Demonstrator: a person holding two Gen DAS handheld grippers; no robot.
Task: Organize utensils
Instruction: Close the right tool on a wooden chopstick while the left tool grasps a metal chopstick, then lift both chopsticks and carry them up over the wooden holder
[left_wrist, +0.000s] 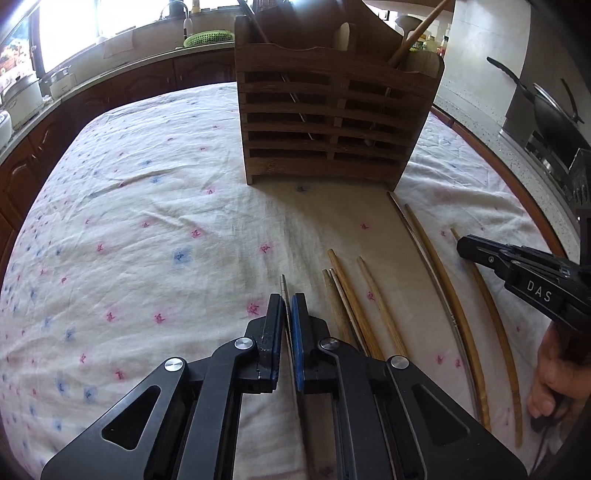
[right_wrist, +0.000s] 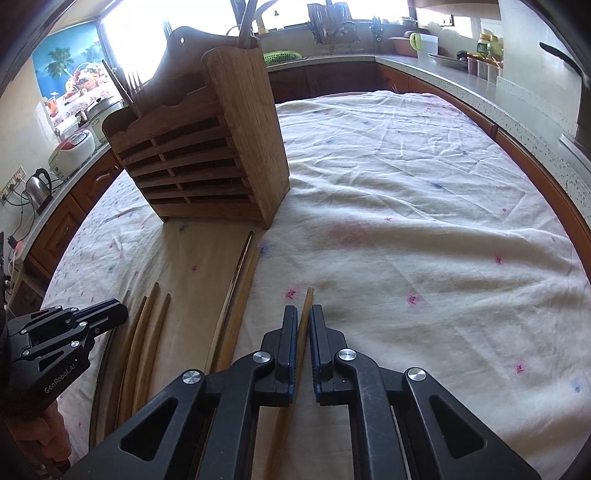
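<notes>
With each hand-held gripper, left (left_wrist: 287, 306) and right (right_wrist: 303, 321), clamped on a chopstick, lift both level, then tip them into the far holder (left_wrist: 332, 110).

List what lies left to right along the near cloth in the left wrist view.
Left gripper shut on a metal chopstick → cluster of short wooden chopsticks → long chopstick pair → right gripper over another wooden chopstick.

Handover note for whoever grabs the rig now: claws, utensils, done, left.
Left claw: shut on a thin metal chopstick.
Right claw: shut on a wooden chopstick.
Both sticks low over the tablecloth.
Wooden holder upright at the back, already holding some utensils.
Left: loose chopsticks on the cloth between the claws, plus the two gripped, still to go in the holder.
</notes>
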